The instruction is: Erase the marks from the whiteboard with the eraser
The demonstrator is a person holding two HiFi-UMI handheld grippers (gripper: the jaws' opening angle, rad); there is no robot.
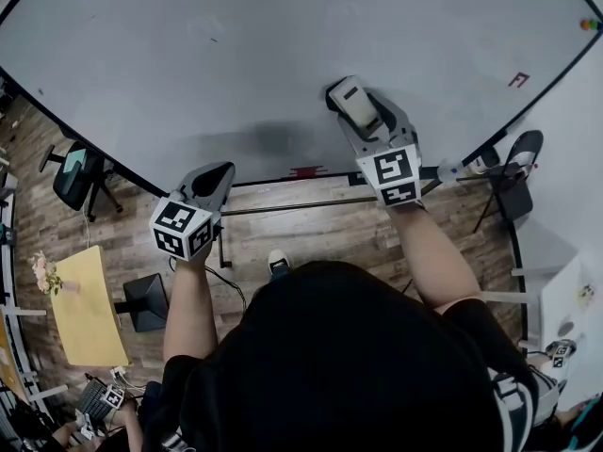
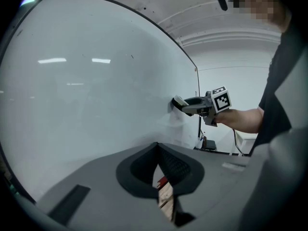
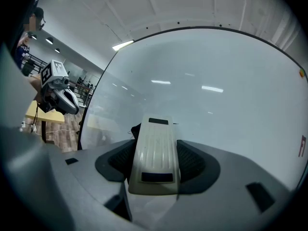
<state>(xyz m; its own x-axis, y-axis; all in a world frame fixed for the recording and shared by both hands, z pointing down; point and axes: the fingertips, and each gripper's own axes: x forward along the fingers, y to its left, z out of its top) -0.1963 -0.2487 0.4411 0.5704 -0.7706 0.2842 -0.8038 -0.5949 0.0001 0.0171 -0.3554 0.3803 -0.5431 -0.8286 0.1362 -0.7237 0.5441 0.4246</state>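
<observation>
Grey left hand-held gripper [image 1: 220, 171] and right hand-held gripper [image 1: 350, 96], black-and-white marker cubes [image 1: 182, 229], black short-sleeved top [image 1: 349, 365]

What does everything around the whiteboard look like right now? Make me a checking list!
Surface: whiteboard mostly clean; grey smudge and small red mark remain.
Job's things: eraser, held at the board.
Clutter: red item on the board's ledge.
Grippers: right hand-held gripper shut on the eraser; left hand-held gripper shut, empty, low by the board's edge.
Cables: black cable on the floor.
Surroundings: wooden floor, chair, yellow table.
</observation>
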